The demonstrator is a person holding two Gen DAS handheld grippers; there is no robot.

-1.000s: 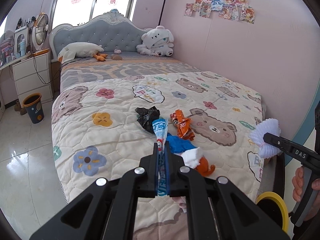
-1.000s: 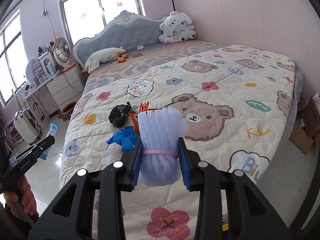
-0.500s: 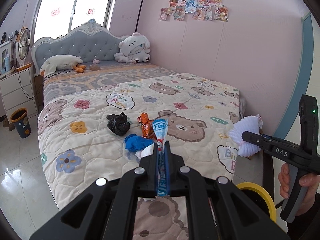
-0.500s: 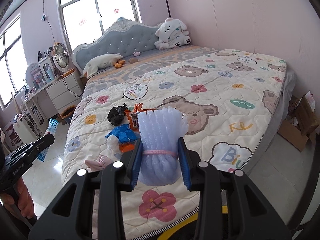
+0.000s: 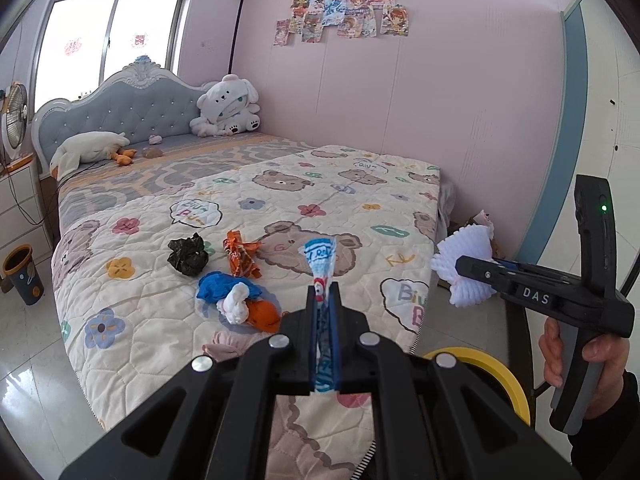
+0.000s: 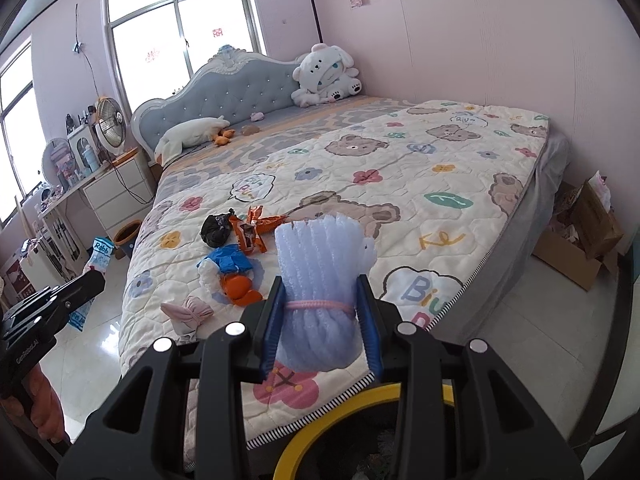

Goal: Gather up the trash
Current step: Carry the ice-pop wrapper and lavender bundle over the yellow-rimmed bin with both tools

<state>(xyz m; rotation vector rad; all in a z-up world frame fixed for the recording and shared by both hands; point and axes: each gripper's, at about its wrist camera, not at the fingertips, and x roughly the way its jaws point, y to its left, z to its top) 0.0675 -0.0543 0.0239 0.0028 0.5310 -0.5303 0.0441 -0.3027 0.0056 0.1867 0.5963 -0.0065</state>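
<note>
My left gripper [image 5: 323, 292] is shut on a blue and white snack wrapper [image 5: 320, 258], held above the foot of the bed. My right gripper [image 6: 322, 284] is shut on a white foam net bundle [image 6: 320, 248] tied with a pink band; it also shows in the left wrist view [image 5: 466, 258]. A yellow-rimmed bin [image 6: 340, 416] stands just below the right gripper, at the bed's foot [image 5: 480, 360]. On the quilt lie a black bag [image 5: 188, 254], an orange wrapper [image 5: 240, 258], a blue, white and orange heap [image 5: 236, 300] and a pink scrap [image 6: 188, 310].
The bed [image 5: 280, 200] with a bear quilt fills the middle. A small bin [image 5: 22, 274] and white drawers [image 6: 116, 192] stand at the left. Cardboard boxes [image 6: 580, 240] sit by the pink wall at the right. A plush toy [image 5: 226, 106] sits at the headboard.
Both grippers have drawn back from the bed toward its foot, each still holding its item. The yellow-rimmed bin has come into fuller view below them.
</note>
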